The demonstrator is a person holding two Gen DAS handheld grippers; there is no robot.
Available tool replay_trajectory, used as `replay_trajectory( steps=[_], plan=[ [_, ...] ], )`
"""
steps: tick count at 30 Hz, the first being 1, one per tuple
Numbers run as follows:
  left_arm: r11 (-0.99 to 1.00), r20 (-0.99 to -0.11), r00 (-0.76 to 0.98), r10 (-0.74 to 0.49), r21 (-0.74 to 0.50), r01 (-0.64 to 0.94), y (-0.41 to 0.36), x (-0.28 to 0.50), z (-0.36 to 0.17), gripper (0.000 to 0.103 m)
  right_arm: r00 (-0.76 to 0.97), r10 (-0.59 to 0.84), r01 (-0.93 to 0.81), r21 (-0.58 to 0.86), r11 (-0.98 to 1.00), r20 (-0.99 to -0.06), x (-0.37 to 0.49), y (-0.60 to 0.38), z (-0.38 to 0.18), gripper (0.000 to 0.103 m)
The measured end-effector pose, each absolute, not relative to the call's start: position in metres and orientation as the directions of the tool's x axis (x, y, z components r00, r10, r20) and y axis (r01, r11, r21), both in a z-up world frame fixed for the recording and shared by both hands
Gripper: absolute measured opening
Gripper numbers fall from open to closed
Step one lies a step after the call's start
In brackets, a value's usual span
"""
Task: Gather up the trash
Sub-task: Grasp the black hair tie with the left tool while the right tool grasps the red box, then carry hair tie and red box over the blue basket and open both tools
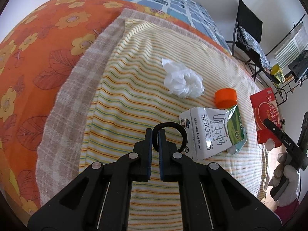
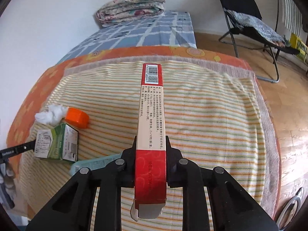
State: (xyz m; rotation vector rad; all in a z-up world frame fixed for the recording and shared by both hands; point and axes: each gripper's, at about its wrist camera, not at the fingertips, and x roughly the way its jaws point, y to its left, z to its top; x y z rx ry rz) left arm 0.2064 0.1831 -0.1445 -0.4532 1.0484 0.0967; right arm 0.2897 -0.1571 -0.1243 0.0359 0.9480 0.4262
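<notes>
My left gripper (image 1: 155, 134) is shut on a black hair tie (image 1: 182, 134), whose loop sticks out to the right over the striped towel (image 1: 134, 96). Just beyond lie a flattened milk carton (image 1: 211, 132), an orange cap (image 1: 225, 97) and a crumpled white tissue (image 1: 182, 81). My right gripper (image 2: 151, 144) is shut on a long red and beige box (image 2: 152, 105), held edge up above the towel (image 2: 211, 125). The carton (image 2: 57, 144), cap (image 2: 77, 118) and tissue (image 2: 51, 114) lie to its left. A pale blue packet (image 2: 90, 164) lies partly under the carton.
The towel lies on an orange flowered bed cover (image 1: 38, 57). A folded quilt (image 2: 132, 5) sits at the bed's far end. A black folding chair (image 2: 246, 19) stands on the wooden floor (image 2: 298, 134) to the right. A gloved hand (image 1: 286, 175) holds the right gripper.
</notes>
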Motion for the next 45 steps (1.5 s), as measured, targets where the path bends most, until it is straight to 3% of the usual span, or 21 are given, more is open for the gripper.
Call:
replay_trajectory(
  steps=[25, 34, 45],
  plan=[
    [0.952, -0.788, 0.591, -0.174, -0.289, -0.105, 0.133, 0.099, -0.067, 0.003, 0.442, 0.591, -0.645, 0.218, 0.732, -0.675, 0.120, -0.154, -0.040, 0.019],
    [0.964, -0.815, 0.546, -0.193, -0.260, -0.048, 0.107, 0.037, -0.083, 0.003, 0.281, 0.632, -0.758, 0.237, 0.607, -0.722, 0.039, -0.141, -0.065, 0.019],
    [0.976, -0.885, 0.419, -0.206, -0.215, 0.025, 0.071, -0.013, -0.133, 0.003, 0.140, 0.555, -0.799, 0.237, 0.552, -0.820, -0.015, -0.135, -0.124, 0.019]
  ],
)
